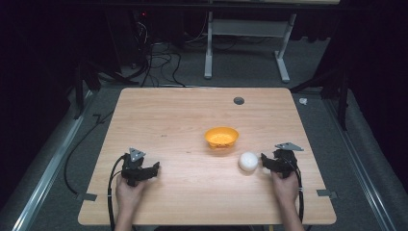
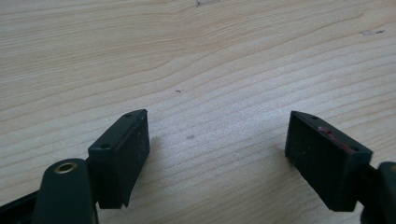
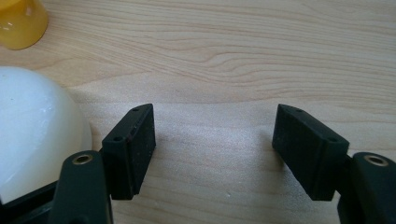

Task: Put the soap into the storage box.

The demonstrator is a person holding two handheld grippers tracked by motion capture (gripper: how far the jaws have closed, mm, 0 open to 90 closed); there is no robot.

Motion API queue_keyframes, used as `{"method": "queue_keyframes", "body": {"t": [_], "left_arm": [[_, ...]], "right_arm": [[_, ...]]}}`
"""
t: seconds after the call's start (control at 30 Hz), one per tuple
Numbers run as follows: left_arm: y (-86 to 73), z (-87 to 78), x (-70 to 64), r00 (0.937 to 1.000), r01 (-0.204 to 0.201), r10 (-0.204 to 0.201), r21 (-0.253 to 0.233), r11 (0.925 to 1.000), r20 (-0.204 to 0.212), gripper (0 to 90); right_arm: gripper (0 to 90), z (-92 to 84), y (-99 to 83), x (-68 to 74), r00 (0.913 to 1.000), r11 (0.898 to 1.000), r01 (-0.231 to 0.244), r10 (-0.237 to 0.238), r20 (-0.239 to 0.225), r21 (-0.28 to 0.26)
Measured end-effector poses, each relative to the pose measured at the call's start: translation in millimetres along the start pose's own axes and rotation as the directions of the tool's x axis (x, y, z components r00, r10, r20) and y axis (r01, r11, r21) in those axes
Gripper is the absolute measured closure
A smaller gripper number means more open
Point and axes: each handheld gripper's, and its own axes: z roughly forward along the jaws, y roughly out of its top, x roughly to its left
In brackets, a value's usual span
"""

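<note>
While both grippers rest low on the wooden table (image 1: 183, 115), the orange bowl (image 1: 222, 136) sits ahead and to the left of the right gripper (image 1: 272, 162), and the white ball (image 1: 248, 161) lies just left of it, outside its jaws. Right gripper spread wide, empty. Left gripper (image 1: 148, 171), well apart, likewise wide, empty. Right is nearer, I'd judge.

no text, label, brand, number or sign can be read anywhere: the wooden table (image 1: 168, 125), the orange bowl (image 1: 221, 136) and the white ball (image 1: 248, 161) are unmarked.
</note>
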Motion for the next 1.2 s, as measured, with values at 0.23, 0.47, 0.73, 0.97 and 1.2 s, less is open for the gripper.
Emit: {"method": "queue_keyframes", "body": {"t": [0.23,0.47,0.73,0.97,1.2], "left_arm": [[0.0,-0.1,0.1,1.0,0.001,-0.001,0.0,1.0,0.001,22.3],[0.1,-0.1,0.1,1.0,0.001,-0.001,0.0,1.0,0.001,22.3],[0.1,-0.1,0.1,1.0,0.001,-0.001,0.0,1.0,0.001,22.3],[0.1,0.0,0.0,1.0,0.0,0.0,0.0,1.0,0.001,22.2],[0.1,0.0,-0.1,1.0,0.0,0.0,0.001,1.0,0.0,22.1]], "right_arm": [[31.1,0.0,0.2,0.6,1.0,1.0,-0.005,0.005,0.0,0.002],[31.0,0.1,0.2,0.5,1.0,1.0,0.001,-0.001,-0.007,0.001],[29.9,0.3,0.3,0.4,0.9999,1.0,0.004,-0.004,-0.011,0.001],[30.1,0.3,0.3,0.1,0.9999,1.0,0.007,-0.007,-0.013,0.001],[28.1,0.5,1.1,-1.0,0.9998,1.0,-0.014,0.014,-0.011,0.003]]}}
